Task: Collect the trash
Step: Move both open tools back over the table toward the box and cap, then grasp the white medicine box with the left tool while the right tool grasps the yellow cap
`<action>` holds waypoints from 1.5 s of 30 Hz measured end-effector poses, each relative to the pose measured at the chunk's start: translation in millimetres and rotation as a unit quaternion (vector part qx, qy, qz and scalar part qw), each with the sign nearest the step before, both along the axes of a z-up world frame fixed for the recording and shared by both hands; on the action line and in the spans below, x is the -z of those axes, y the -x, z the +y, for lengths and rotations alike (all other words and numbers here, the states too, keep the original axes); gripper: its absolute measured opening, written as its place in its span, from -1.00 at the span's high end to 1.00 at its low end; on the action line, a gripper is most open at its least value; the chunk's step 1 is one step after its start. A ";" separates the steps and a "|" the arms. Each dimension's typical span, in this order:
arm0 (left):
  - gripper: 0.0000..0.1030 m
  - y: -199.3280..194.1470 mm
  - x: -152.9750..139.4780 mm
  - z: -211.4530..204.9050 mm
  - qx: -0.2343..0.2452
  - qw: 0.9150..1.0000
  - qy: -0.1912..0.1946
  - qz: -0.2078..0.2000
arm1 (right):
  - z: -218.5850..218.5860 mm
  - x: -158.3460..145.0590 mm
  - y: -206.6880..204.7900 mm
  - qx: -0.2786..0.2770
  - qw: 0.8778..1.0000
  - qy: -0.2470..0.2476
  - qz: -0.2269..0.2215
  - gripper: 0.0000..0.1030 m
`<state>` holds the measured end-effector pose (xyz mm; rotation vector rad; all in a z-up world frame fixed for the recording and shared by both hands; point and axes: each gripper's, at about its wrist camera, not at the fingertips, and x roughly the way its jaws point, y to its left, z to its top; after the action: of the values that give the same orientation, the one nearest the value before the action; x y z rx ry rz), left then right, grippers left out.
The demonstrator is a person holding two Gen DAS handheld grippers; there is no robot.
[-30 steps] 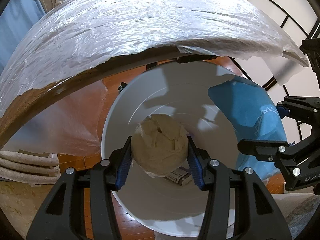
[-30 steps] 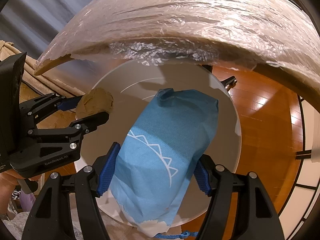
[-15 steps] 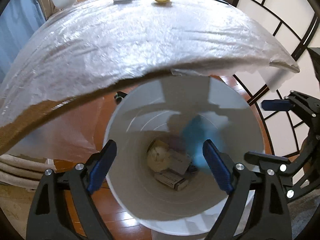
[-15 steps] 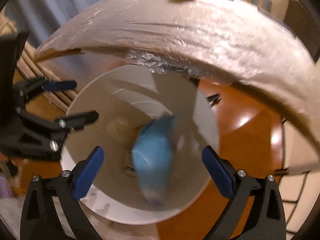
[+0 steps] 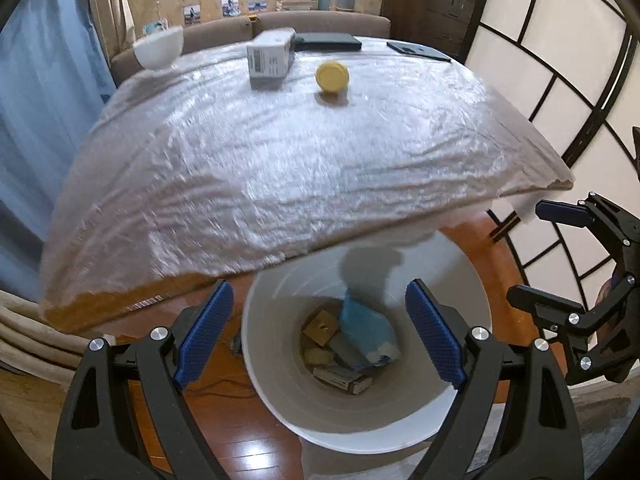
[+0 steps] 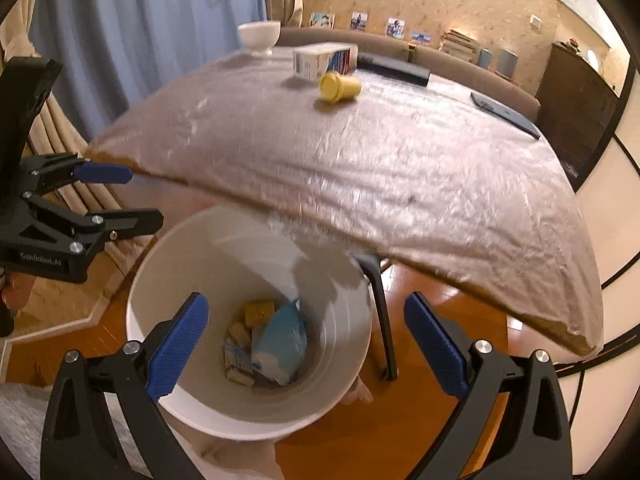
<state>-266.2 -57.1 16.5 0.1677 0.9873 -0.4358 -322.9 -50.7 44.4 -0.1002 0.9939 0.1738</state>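
Hovering over the white bin (image 5: 280, 412), we hold left tool (image 5: 320, 336) and right tool (image 6: 306, 344) wide open and empty; blue bag (image 5: 366, 330) lies inside it, yellow cup (image 5: 332, 76) and box (image 5: 270, 58) beyond it on the surface (image 5: 260, 184).

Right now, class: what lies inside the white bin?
Inside the white bin: a blue bag, tan crumpled paper and small cartons. The bag covers whatever lies beneath.

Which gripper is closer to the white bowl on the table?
Left, likely. The left gripper hangs over the bin, with the white bowl ahead to its left; the right gripper is beside it, farther right of the bowl.
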 end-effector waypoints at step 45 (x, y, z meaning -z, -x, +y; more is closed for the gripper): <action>-0.74 -260.2 -3.9 -47.8 0.043 0.999 -0.016 -0.005 | 16.0 28.2 -238.2 0.053 0.998 -0.034 0.013 -0.65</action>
<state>-6.0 -104.9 20.4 0.2428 0.9799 -0.4981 -84.7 -34.7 16.2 0.0176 1.0165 0.1112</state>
